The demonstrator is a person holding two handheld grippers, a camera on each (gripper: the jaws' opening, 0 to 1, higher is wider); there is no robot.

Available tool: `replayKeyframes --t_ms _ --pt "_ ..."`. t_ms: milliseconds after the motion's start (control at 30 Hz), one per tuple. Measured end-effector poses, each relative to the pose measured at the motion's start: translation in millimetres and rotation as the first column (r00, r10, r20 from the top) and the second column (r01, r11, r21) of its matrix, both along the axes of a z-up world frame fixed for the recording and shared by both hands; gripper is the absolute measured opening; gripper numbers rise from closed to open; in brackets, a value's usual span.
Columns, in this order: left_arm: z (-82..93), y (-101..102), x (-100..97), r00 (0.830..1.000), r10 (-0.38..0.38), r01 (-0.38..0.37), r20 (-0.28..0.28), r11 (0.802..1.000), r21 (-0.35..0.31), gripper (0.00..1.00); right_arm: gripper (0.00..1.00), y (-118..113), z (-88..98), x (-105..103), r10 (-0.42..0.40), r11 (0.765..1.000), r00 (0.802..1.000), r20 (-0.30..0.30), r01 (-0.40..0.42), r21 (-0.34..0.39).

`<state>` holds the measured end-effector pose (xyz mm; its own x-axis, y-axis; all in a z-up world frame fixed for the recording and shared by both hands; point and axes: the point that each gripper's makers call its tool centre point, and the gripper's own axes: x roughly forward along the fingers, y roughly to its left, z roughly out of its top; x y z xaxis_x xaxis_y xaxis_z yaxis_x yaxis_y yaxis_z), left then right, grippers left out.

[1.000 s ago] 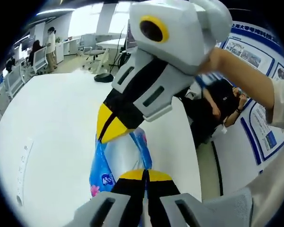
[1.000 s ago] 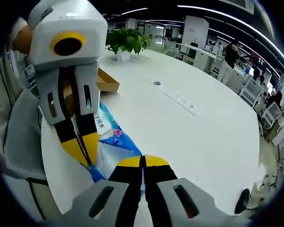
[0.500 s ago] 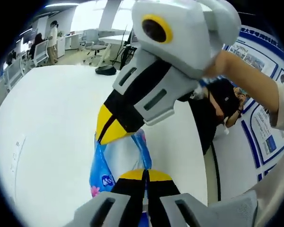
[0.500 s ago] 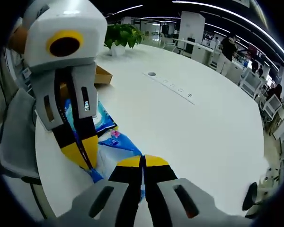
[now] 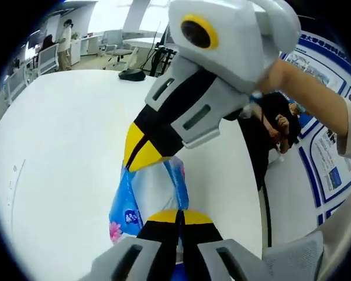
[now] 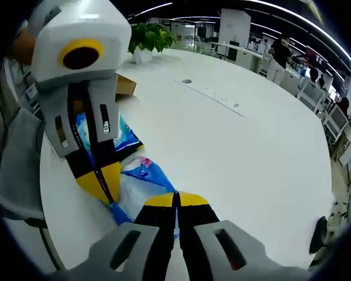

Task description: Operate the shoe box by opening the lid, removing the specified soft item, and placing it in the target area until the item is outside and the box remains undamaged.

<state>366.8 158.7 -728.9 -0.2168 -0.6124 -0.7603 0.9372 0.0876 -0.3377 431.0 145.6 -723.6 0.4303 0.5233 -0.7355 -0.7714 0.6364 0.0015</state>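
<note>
I am keeping both grippers pinched on the blue-and-white soft pack (image 5: 146,196) above the white table (image 5: 58,152): the left gripper (image 5: 179,215) at one end, the right gripper (image 6: 176,199) at the other, jaws pressed together. Against the earlier frame, the grips are holding unchanged; only the cardboard box (image 6: 125,85) is sitting farther back.

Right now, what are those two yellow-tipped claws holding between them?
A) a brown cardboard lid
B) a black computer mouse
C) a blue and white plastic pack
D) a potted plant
C: both the left gripper and the right gripper have their fingers closed on the blue and white soft pack, held over the white table; the potted plant stands far off.
</note>
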Motion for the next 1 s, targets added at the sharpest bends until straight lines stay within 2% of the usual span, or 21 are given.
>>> replayKeyframes --t_ms 133,333,533,900,1000 --pt "-1.0 0 -2.0 1.0 0.006 -0.006 0.002 1.0 -0.004 0.0 0.0 0 -1.5 0 -0.007 1.0 1.0 0.003 0.007 -0.006" --pt "1.7 1 -1.1 0.999 0.01 -0.009 0.041 1.0 -0.014 0.03 0.0 1 -1.5 -3 0.001 1.0 1.0 0.009 0.0 -0.024" --pt "7.3 8 -3.3 0.997 0.004 -0.002 0.076 1.0 -0.016 0.12 0.08 2 3.1 -5 -0.001 0.999 1.0 0.023 0.002 -0.032" --pt "32.9 27 -7.4 0.99 0.042 -0.034 0.137 0.998 -0.059 0.27 0.22 -1 20.7 -24 -0.037 0.998 0.999 0.039 0.039 -0.053" --pt "42.5 34 -8.4 0.987 0.085 -0.074 0.14 0.994 -0.081 0.3 0.26 -4 25.1 -28 -0.061 0.997 0.997 0.037 0.063 -0.051"
